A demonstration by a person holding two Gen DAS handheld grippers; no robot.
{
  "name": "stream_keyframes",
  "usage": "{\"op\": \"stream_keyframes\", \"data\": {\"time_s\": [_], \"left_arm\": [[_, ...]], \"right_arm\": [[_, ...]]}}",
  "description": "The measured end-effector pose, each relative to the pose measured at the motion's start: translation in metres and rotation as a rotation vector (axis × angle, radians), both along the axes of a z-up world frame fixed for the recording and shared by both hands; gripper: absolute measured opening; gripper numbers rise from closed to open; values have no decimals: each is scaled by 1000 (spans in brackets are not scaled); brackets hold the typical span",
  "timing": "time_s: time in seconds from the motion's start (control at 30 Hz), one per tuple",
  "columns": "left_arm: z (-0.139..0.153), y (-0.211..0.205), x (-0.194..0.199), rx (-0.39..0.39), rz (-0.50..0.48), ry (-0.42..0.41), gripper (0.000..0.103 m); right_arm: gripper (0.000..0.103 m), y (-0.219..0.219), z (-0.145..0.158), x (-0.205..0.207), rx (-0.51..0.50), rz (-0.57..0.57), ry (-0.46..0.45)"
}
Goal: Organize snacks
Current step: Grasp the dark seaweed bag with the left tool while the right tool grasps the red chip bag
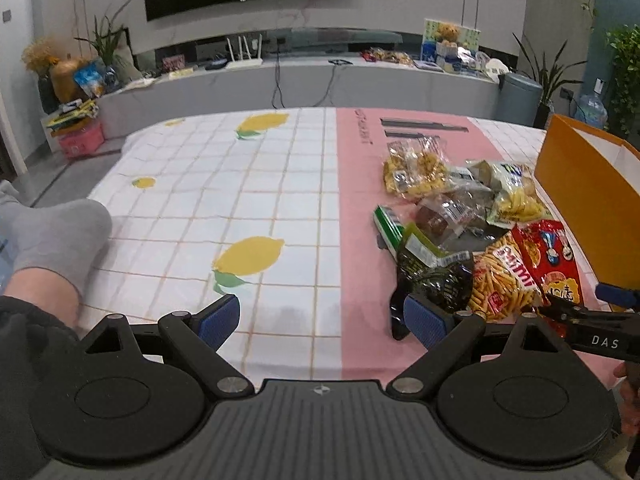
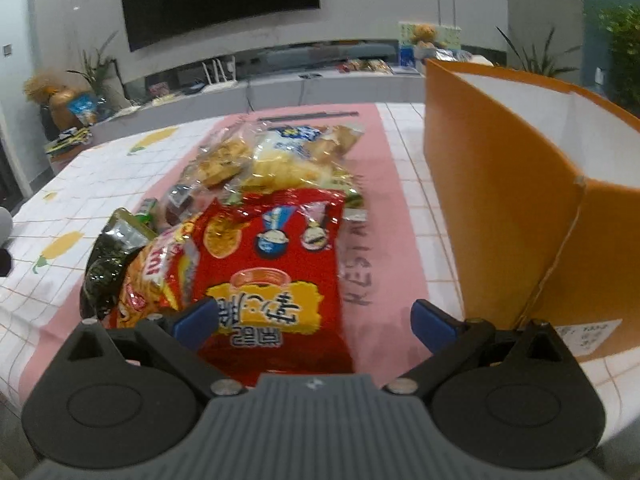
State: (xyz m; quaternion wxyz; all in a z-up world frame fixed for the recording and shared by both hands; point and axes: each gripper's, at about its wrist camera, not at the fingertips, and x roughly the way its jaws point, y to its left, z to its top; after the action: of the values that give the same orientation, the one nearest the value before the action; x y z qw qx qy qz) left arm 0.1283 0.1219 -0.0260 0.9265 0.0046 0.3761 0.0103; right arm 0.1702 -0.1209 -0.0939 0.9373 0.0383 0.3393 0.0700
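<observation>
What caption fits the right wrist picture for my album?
Open right tool over a red snack bag, beside an orange paper bag.

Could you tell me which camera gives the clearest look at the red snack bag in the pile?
The right wrist view: the red snack bag lies close, face up, just ahead of the open right gripper, with its print large. In the left wrist view the bag is small, at the pile's right edge beside the orange box.
</observation>
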Motion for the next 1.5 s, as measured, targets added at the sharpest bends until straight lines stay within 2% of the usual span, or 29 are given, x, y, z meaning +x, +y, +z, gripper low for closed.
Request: {"op": "stream_keyframes", "data": {"time_s": [0.37,0.43,0.57,0.7,0.8,0.9,1.07,1.13,1.2,1.27,1.37,1.43,1.5], "left_arm": [[-4,-14,-6,40,-30,8,103],[-6,-13,-5,35,-28,17,103],[-10,-12,-3,28,-34,22,103],[-14,-16,8,11,-34,45,103],[-16,-24,18,27,-71,36,103],[-22,-30,31,44,-112,54,103],[-36,-30,52,-2,-119,102,103],[-37,-26,58,-29,-119,116,103],[-38,-22,60,-36,-116,123,103],[-38,-18,62,-51,-117,121,103],[-35,-13,67,-95,-106,128,103],[-32,-9,69,-133,-102,107,103],[-31,-11,74,-138,-102,103,103]], "right_arm": [[99,19,-14,8,35,25,-37],[90,20,-15,6,30,61,-64],[61,20,-18,-5,30,105,-119],[57,17,-22,-14,36,108,-156],[47,11,-22,-19,48,132,-157],[46,5,-22,-23,45,137,-164],[47,-5,-19,-19,57,154,-141],[57,-5,-19,-17,59,159,-130],[75,-2,-21,-15,72,177,-130],[85,7,-23,-13,40,197,-142],[91,18,-29,-15,-25,200,-175],[94,21,-31,-15,-46,197,-187],[97,21,-33,-15,-47,189,-191]]}}
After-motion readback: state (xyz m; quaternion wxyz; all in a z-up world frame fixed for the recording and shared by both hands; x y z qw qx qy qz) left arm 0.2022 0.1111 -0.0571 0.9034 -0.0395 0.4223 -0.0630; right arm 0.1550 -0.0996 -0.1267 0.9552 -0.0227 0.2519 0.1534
